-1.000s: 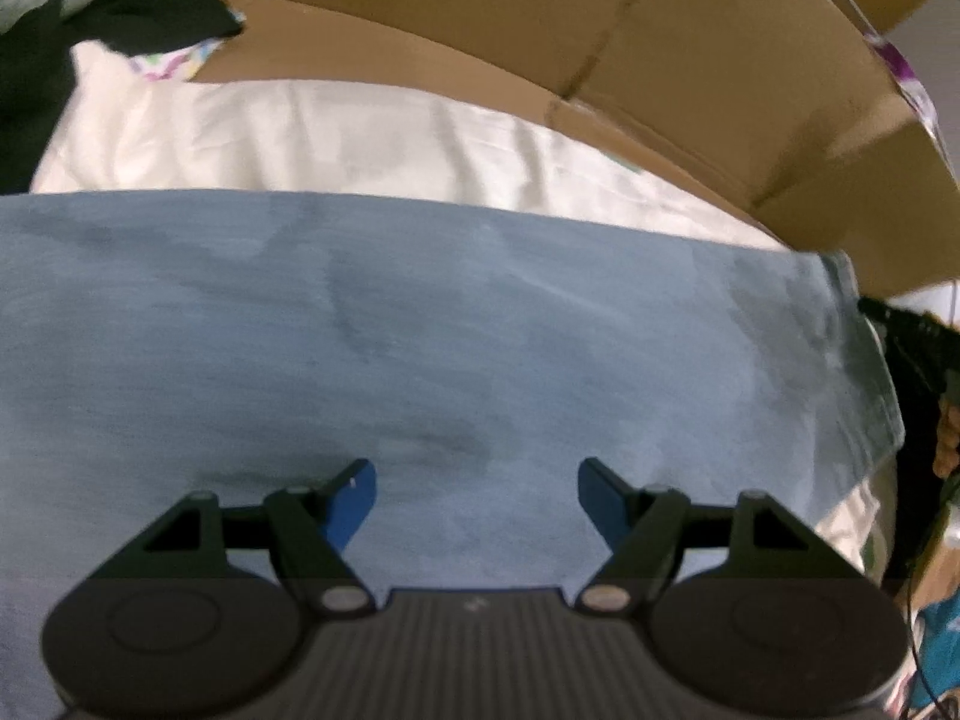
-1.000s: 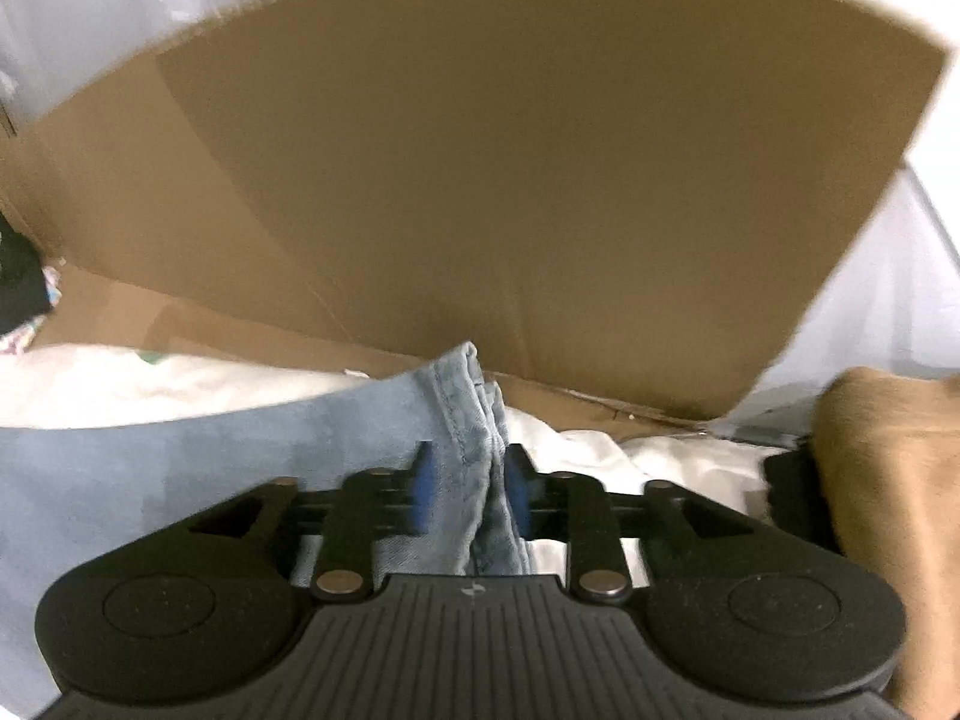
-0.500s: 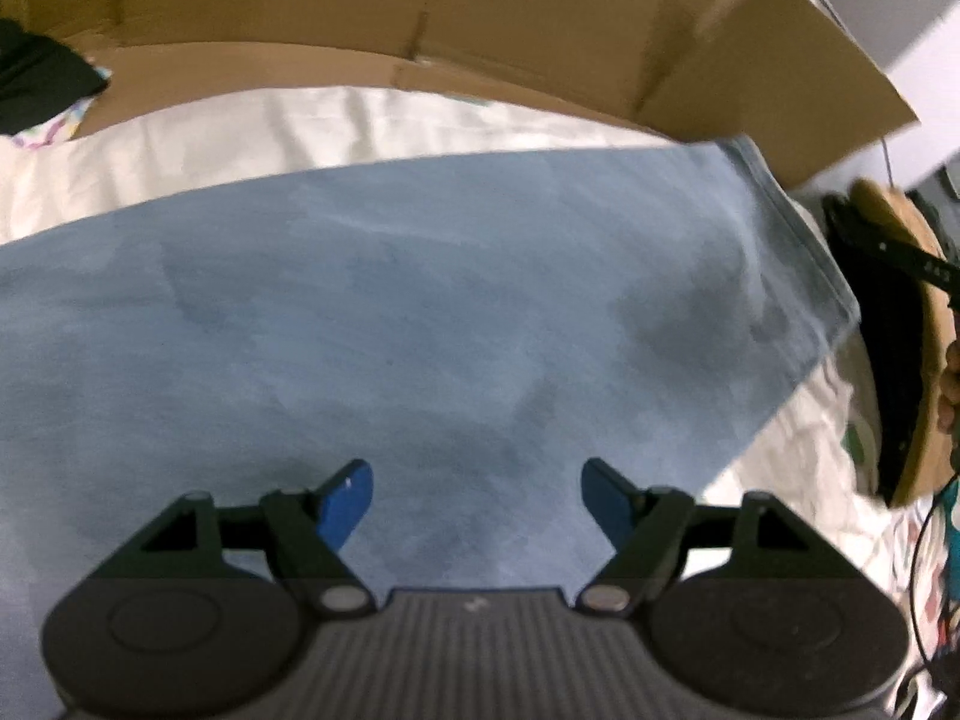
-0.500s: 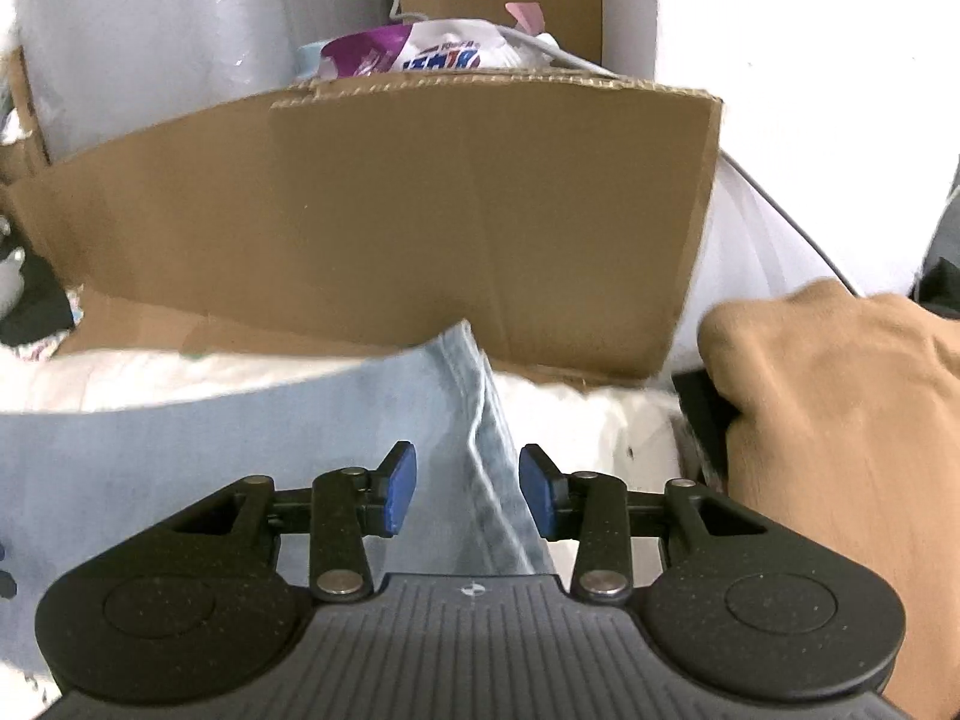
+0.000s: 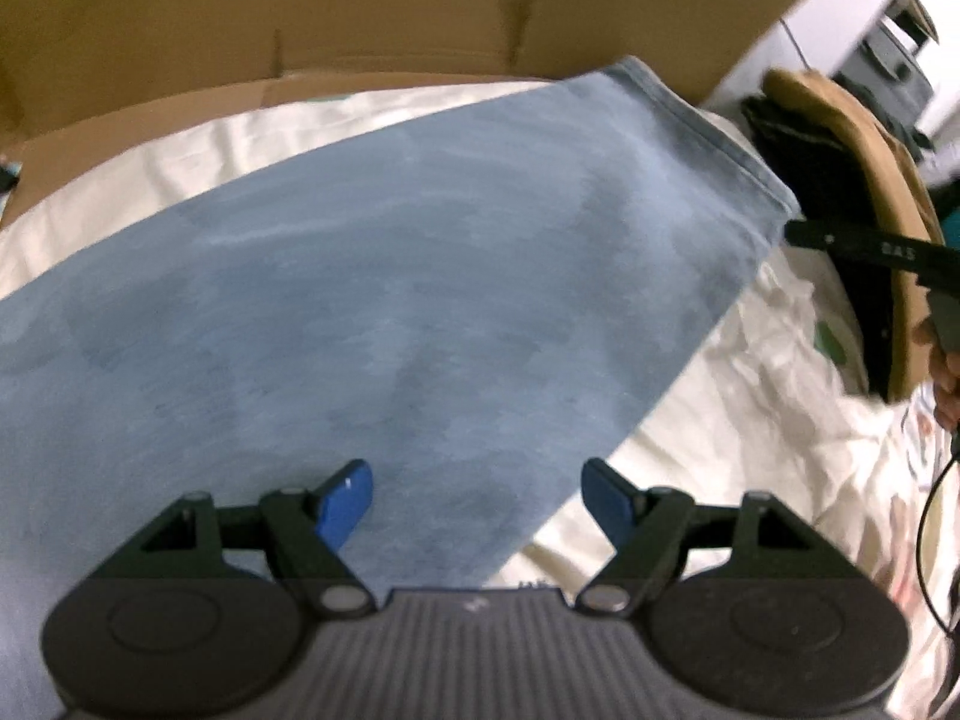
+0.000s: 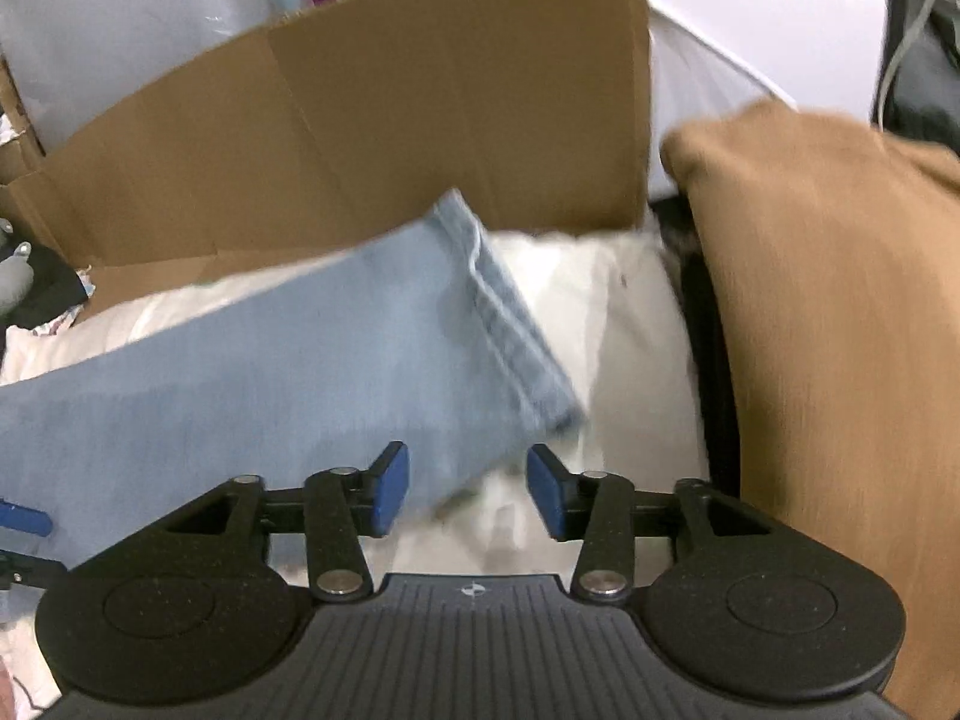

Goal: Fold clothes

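**Both grippers open, jeans lying free on the sheet**

Left gripper (image 5: 478, 495): jaws spread wide, nothing between them. Its left blue fingertip (image 5: 345, 501) sits over the denim, the right one over the cream sheet (image 5: 750, 420) just past the fabric's edge.

Right gripper (image 6: 468, 489): jaws parted to a moderate gap, holding nothing. The hemmed end of the jeans (image 6: 312, 360) lies just ahead of the left fingertip; whether it touches is unclear due to blur.

Jeans (image 5: 372, 300): light blue, spread flat across centre and left of the left wrist view, hem running toward upper right. In the right wrist view they run from lower left up to centre.

Around: cardboard box (image 6: 420, 138) behind the jeans across the top; tan garment (image 6: 840, 330) at right of frame, beside the sheet.
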Demonstrator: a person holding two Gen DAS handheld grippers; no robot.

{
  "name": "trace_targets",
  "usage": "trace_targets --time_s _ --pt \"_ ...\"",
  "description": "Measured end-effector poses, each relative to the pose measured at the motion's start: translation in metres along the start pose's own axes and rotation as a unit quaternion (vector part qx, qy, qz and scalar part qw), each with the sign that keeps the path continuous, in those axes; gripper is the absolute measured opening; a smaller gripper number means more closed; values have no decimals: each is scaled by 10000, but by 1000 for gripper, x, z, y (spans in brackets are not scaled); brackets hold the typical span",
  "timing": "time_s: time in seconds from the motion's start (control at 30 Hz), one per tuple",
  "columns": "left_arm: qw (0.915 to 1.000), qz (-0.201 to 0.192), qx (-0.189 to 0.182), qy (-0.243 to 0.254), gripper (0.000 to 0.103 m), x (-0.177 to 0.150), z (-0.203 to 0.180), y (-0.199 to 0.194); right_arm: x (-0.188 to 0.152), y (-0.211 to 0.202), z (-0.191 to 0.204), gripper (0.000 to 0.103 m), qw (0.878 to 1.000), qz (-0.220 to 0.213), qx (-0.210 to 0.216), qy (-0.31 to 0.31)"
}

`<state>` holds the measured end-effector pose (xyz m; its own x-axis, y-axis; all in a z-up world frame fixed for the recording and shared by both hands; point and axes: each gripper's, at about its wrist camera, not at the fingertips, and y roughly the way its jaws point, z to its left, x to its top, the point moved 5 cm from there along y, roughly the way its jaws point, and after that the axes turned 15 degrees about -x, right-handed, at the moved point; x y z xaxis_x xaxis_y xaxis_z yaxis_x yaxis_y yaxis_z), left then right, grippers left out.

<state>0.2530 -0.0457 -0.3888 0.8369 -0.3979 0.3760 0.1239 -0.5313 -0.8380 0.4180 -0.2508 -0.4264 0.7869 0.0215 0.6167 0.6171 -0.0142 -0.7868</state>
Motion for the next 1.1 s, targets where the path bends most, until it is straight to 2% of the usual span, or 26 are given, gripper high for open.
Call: trace_targets --time_s 0.1,0.17,0.43,0.5,0.63,0.77,0.9,0.97,1.03,1.1 --pt "9989 -116 111 437 76 1 -12 4 -15 5 2 56 9995 230 165 157" --pt "9978 -192 31 628 76 0 -19 6 -22 10 5 56 9982 371 330 325" --pt "9952 0 89 971 76 -2 -25 29 -26 29 23 53 9904 635 915 821" --pt "9944 27 85 1057 76 -3 -29 34 -24 30 25 46 9888 644 1004 895" --pt "9915 75 110 1291 76 -5 -36 41 -18 29 21 20 9879 614 997 1015" --pt "9873 98 177 1578 76 -6 -41 49 -9 26 15 10 9856 563 1104 1150" --pt "9827 134 300 1821 76 -7 -46 56 1 28 10 8 9807 553 1204 1437" --pt "9799 146 380 1955 73 -9 -48 58 6 26 9 5 9791 524 1258 1507" --pt "9774 119 479 2054 65 -8 -48 58 10 25 10 5 9793 479 1276 1494" --pt "9771 50 537 2060 47 -6 -46 54 13 24 11 5 9796 443 1284 1482"
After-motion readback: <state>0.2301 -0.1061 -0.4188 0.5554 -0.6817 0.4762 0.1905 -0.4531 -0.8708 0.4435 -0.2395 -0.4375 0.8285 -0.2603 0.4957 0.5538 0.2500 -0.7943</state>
